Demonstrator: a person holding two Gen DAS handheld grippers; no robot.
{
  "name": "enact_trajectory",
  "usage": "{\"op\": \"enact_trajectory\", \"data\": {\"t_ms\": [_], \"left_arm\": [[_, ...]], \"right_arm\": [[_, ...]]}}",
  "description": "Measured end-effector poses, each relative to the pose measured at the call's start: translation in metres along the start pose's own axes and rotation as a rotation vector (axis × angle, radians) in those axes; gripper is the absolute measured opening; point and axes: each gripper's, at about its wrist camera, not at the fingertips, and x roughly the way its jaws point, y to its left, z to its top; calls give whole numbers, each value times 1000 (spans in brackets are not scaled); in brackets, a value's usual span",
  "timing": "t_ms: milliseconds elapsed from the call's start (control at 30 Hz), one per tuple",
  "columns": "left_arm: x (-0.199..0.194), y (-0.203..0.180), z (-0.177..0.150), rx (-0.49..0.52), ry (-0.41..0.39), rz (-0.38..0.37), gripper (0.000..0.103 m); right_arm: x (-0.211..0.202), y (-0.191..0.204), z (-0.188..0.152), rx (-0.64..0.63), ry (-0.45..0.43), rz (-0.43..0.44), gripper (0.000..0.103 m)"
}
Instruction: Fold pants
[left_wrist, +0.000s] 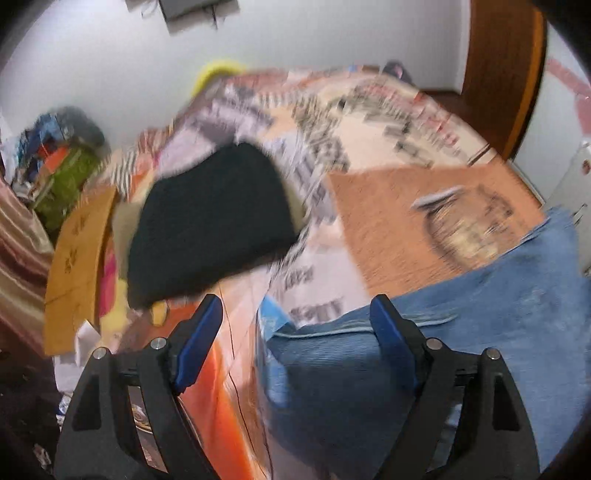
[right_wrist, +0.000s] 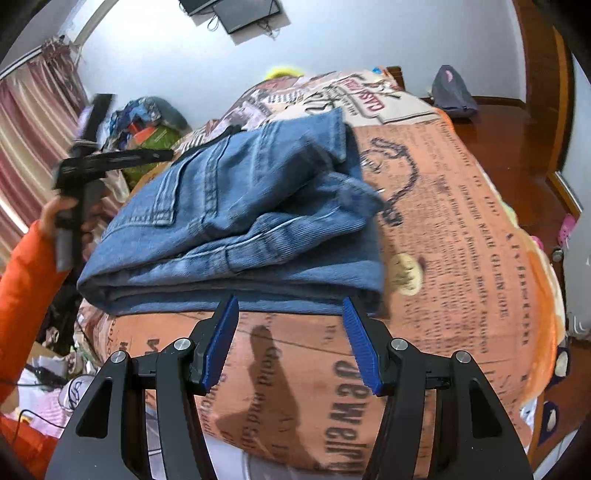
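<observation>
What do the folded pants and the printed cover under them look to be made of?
The folded pants look like blue denim: washed matte weave, stitched seams, a patch pocket. The printed cover looks like soft fleece or plush, with a slightly fuzzy matte surface and newspaper-style lettering; the exact fibre cannot be told.

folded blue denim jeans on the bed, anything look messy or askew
Slightly. The folded blue denim jeans sit as a stack on the orange newsprint-patterned blanket, but the upper layers bunch and jut out at the right corner rather than lying flush.

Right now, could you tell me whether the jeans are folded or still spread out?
Folded: the jeans lie in stacked layers on the bedspread, back pocket up.
</observation>
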Motion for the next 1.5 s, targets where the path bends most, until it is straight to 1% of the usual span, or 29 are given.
{"op": "enact_trajectory", "data": {"t_ms": [67, 133, 167, 233, 400, 567, 700, 833, 900, 1067, 1100, 1133, 1167, 1233, 1267, 1400, 1500], "left_arm": [[15, 9, -11, -47, 21, -55, 83], [16, 16, -21, -85, 4, -98, 83], [15, 20, -26, -95, -5, -113, 83], [13, 26, -34, -105, -12, -109, 83], [1, 38, -55, -102, 11, -92, 84], [-28, 43, -92, -112, 8, -65, 84], [-50, 39, -117, -162, -2, -104, 84], [-67, 30, -136, -231, -21, -128, 84], [-72, 24, -139, -233, -28, -137, 83], [-83, 0, -140, -197, -29, -205, 83], [-87, -7, -139, -175, -33, -214, 81], [-91, -13, -136, -145, -44, -212, 80], [-95, -18, -132, -114, -54, -193, 80], [-102, -21, -123, -75, -75, -150, 80], [-104, -21, -119, -66, -85, -145, 80], [-107, -10, -87, -67, -127, -137, 80], [-97, -1, -57, -66, -149, -121, 80]], "right_arm": [[9, 5, 1, -11, 15, -4, 55], [19, 7, 5, -16, 33, -8, 55], [24, 7, 8, -18, 41, -6, 58], [30, 7, 16, -31, 45, -2, 58], [47, -5, 40, -68, 54, -19, 58], [71, -19, 69, -73, 54, -20, 58], [84, -21, 88, -91, 58, -20, 58], [75, -16, 87, -142, 55, -29, 58], [68, -17, 87, -153, 49, -35, 58], [49, -18, 96, -172, 6, -62, 58], [45, -17, 98, -178, -3, -65, 58], [43, -15, 100, -185, -14, -68, 58], [41, -13, 103, -193, -24, -71, 58], [38, -7, 108, -208, -40, -71, 58], [37, -4, 111, -217, -47, -69, 58], [41, 6, 121, -265, -72, -68, 58], [50, 11, 131, -296, -84, -69, 58]]}}
